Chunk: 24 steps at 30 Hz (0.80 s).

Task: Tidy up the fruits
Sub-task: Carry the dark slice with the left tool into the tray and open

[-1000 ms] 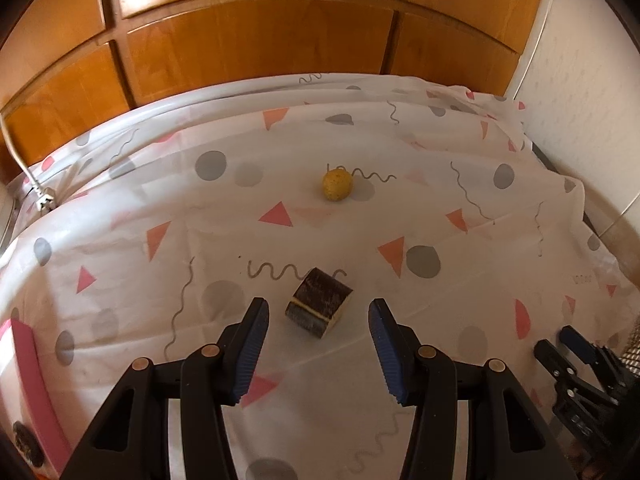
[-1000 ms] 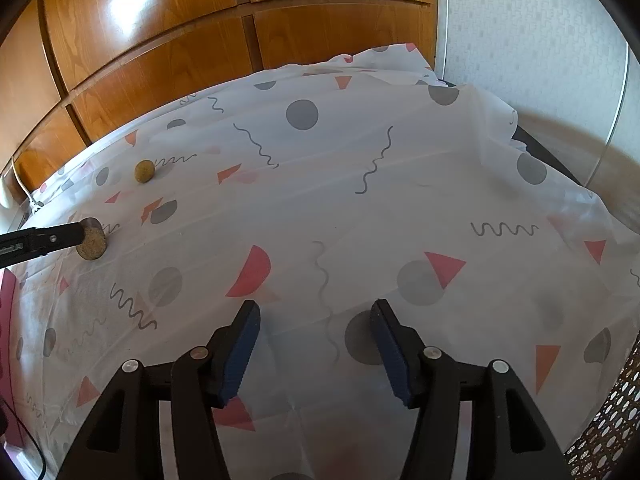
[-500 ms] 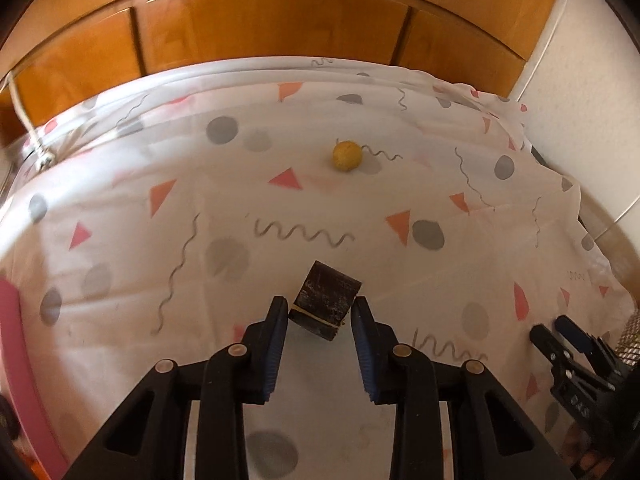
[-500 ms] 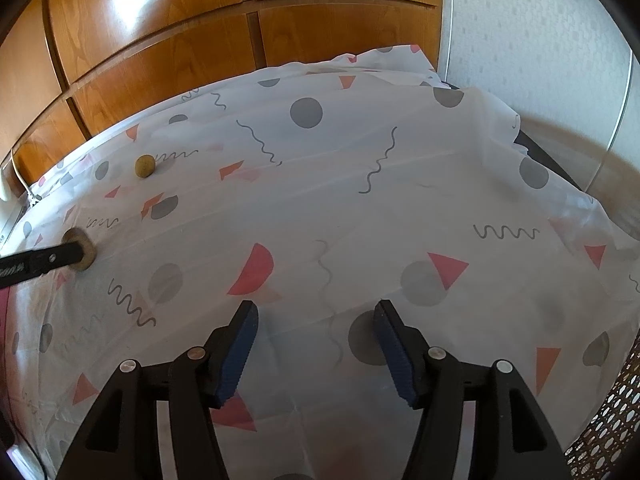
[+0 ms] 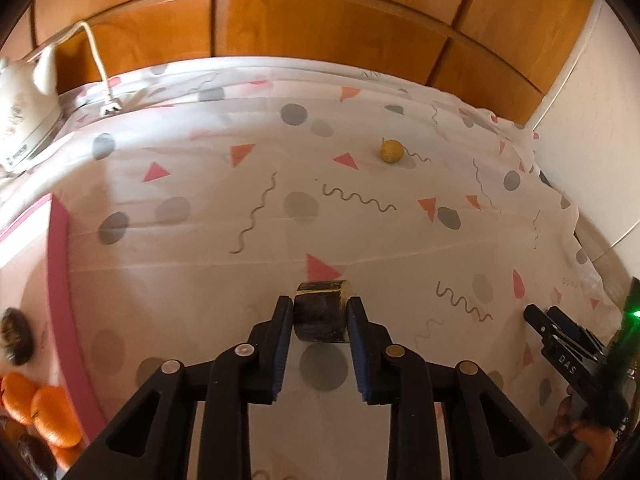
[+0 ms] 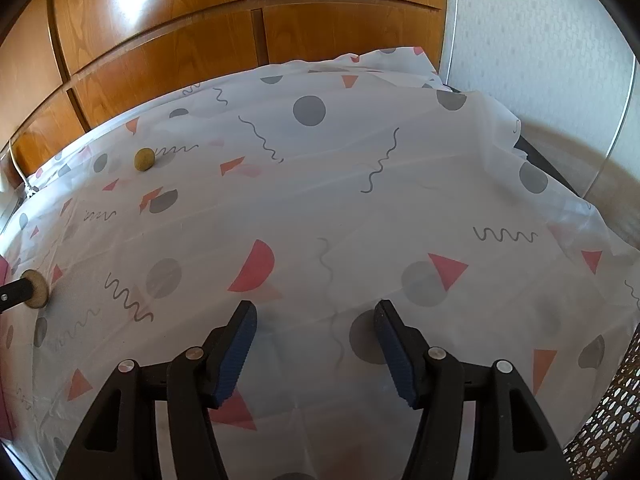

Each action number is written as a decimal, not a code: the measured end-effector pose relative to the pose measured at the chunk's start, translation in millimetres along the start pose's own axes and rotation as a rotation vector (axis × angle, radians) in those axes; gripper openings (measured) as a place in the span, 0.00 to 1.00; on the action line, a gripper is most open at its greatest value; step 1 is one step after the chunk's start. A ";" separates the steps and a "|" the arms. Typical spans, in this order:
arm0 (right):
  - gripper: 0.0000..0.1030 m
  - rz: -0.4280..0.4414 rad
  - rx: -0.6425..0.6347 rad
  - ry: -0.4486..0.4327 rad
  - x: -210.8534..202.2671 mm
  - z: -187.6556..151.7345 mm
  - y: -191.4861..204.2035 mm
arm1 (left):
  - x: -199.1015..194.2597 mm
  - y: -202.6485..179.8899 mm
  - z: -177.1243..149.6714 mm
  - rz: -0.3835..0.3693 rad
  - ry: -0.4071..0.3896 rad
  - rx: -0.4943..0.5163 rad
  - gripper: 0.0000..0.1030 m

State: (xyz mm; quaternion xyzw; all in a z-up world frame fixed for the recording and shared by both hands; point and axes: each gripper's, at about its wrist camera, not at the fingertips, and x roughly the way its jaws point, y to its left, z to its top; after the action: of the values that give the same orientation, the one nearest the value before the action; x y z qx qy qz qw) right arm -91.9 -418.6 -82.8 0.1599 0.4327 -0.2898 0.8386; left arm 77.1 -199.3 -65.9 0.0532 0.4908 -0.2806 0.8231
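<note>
Left wrist view: the left gripper, jaws clamped on a dark fruit chunk with a pale cut rim, holds it above the patterned cloth on the table. A small yellow fruit lies at 1 o'clock; oranges sit inside a pink-edged tray at 8 o'clock.

Right wrist view: the right gripper hangs over the cloth, jaws apart and empty; the yellow fruit sits at 10 o'clock, the gripped chunk at 9 o'clock.
</note>
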 end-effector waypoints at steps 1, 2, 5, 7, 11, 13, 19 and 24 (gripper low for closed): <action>0.60 -0.001 0.000 0.002 0.3 0.3 0.1 | -4.4 2.8 -1.6 0.002 -0.006 -0.006 0.26; 0.60 -0.002 0.000 0.003 0.2 0.4 0.1 | -7.5 4.9 -2.8 0.002 -0.011 -0.010 0.26; 0.60 -0.005 0.000 0.008 0.9 0.9 0.7 | -17.2 12.7 -6.6 0.007 -0.026 -0.022 0.25; 0.60 -0.007 0.000 0.013 1.4 1.5 1.0 | -23.2 18.2 -9.5 0.008 -0.037 -0.030 0.25; 0.60 -0.008 -0.002 0.019 2.7 2.2 3.0 | -34.9 25.5 -13.9 0.006 -0.063 -0.044 0.25; 0.60 -0.008 -0.004 0.020 2.6 1.8 3.5 | -41.1 28.5 -15.5 0.003 -0.076 -0.051 0.25; 0.60 -0.005 -0.010 0.024 1.3 1.8 5.8 | -62.8 41.4 -19.8 -0.003 -0.118 -0.081 0.25; 0.60 -0.003 -0.023 0.025 0.4 1.3 10.2 | -84.5 61.3 -25.8 0.000 -0.158 -0.132 0.25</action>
State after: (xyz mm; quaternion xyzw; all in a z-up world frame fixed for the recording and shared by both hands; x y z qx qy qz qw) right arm -84.6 -411.4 -82.2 0.1532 0.4468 -0.2841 0.8344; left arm 58.1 -104.1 -19.8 -0.0236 0.4418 -0.2510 0.8610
